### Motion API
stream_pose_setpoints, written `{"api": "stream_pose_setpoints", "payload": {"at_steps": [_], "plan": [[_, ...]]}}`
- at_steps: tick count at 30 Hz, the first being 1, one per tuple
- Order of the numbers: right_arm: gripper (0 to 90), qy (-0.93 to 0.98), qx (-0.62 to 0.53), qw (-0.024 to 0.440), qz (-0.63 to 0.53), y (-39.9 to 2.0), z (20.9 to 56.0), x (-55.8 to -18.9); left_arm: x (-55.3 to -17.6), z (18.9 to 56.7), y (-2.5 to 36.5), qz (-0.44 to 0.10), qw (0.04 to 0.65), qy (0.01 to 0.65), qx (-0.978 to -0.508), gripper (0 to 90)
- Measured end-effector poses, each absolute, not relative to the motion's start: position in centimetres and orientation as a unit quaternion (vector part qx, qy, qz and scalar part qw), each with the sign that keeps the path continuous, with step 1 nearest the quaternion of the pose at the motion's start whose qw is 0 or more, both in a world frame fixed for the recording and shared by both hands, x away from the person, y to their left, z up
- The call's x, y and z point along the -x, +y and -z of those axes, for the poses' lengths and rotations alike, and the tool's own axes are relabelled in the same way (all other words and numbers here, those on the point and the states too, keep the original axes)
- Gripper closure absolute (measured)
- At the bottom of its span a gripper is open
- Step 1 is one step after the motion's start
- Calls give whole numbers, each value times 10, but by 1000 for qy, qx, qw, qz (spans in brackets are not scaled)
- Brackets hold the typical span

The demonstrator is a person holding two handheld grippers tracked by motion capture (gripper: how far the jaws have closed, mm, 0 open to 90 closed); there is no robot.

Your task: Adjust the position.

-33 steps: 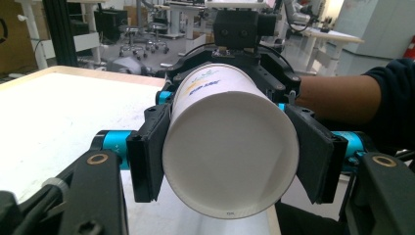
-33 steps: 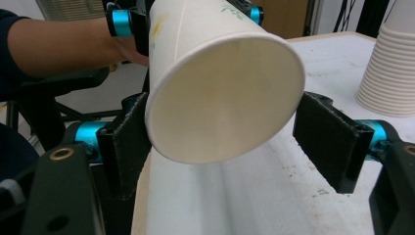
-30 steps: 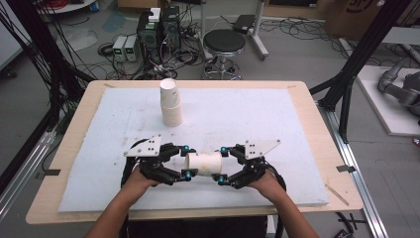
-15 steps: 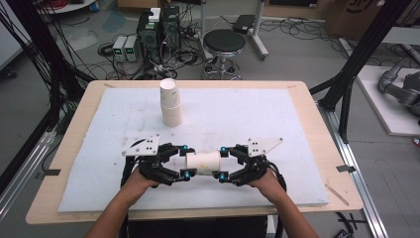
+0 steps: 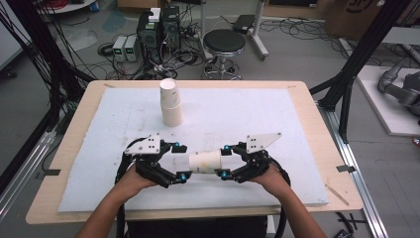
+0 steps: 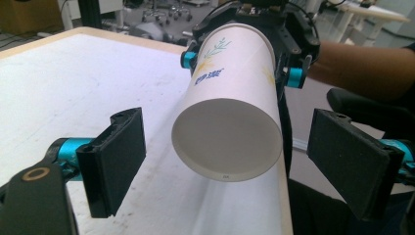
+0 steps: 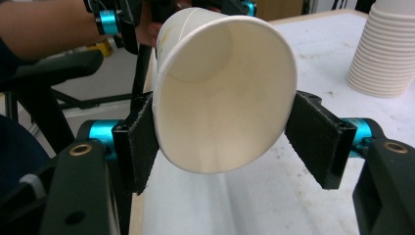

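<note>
Handed over at the counter's (image 5: 297, 129) six o'clock edge: white paper cup (image 5: 205, 161) on its side, clamped at the rim by right gripper (image 5: 224, 160), left gripper (image 5: 181, 162) just sprung apart, base freed.

White paper cup (image 5: 205, 161), green-and-yellow sprig print and blue lettering on side, lying horizontal above worktop (image 5: 247, 119) near 6 o'clock edge; base toward 9 o'clock, open mouth toward 3 o'clock, rim squeezed oval.

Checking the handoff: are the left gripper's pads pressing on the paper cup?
No, the left gripper stands open, its pads apart from the cup.
</note>
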State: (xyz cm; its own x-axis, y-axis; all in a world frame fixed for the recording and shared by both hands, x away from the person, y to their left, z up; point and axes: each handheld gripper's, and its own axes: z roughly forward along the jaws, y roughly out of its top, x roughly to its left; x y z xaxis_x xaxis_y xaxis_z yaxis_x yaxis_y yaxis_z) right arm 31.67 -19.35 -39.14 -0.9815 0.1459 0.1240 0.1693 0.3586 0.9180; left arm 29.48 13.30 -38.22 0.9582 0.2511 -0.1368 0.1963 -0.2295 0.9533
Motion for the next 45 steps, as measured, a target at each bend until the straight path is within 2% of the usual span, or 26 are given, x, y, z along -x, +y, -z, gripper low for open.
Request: {"api": "stream_pose_setpoints", "payload": {"at_steps": [14,32,45], "plan": [[317,-877,68,-30,475,-183,361,-324,-295,372,129,-49,562,148,-812,148],[317,-919,23,-62,390,-160,342,-322,-299,364,110,-64,489,118,-862,152],[316,-937,-1,-77,340,-145,332,-322,-302,366,98,-65,456,105,-881,159]]}}
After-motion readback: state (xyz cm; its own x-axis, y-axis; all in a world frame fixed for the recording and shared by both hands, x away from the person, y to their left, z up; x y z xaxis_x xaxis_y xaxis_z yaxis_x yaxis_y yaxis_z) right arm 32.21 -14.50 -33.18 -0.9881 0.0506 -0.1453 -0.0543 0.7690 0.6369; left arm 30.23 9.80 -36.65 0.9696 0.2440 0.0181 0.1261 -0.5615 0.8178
